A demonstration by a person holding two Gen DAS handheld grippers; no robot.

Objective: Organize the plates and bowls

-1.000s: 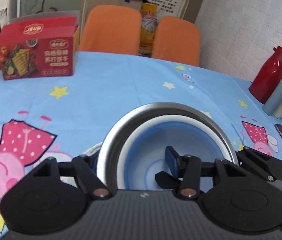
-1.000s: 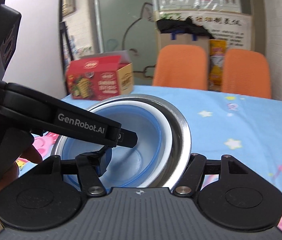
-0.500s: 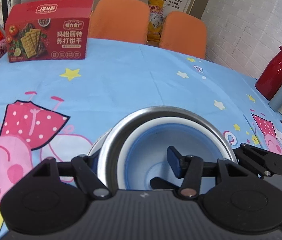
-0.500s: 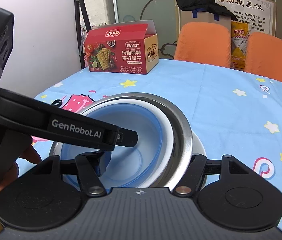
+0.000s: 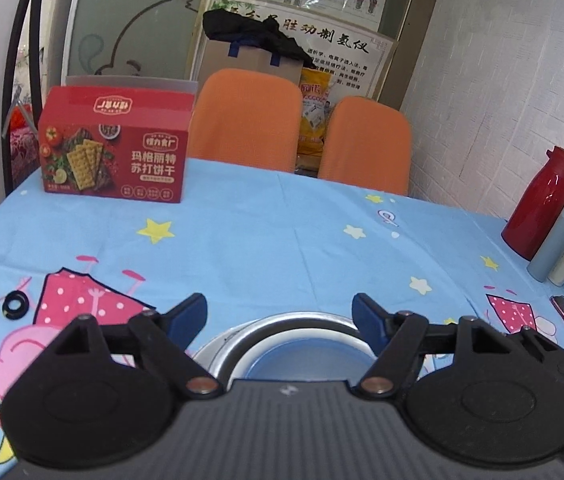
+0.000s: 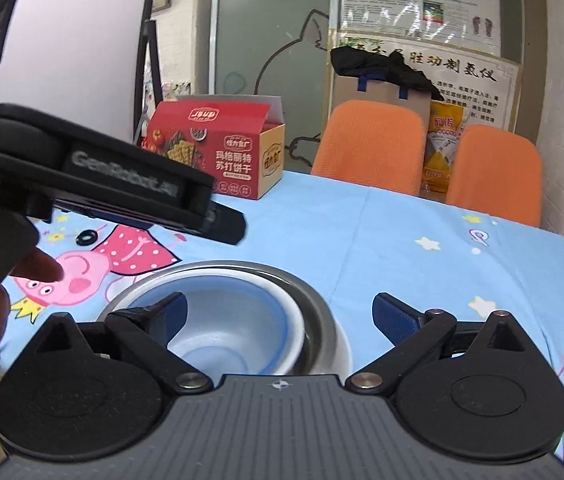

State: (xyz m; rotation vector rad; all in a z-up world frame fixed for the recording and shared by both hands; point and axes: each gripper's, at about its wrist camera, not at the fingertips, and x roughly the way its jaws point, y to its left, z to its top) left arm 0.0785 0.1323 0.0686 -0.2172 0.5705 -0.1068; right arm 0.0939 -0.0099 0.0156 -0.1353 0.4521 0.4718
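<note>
- landmark is the steel bowl sitting on the blue cartoon tablecloth. everything below is relative to it.
- far left of the bowl: tiny black ring lying flat on the cloth.
- back left, well apart from it: red cracker box, upright.
- left gripper hovers just above the bowl's near rim. its jaws have just been opening, they stand fairly wide and there's nothing between them.
- nested inside the steel bowl: a white bowl, and inside that a blue bowl.
- right gripper also spread wide, one finger over the blue bowl, the other outside the steel rim, gripping nothing.
- behind the bowl: two orange chairs.
- far right: red thermos by the wall.
</note>
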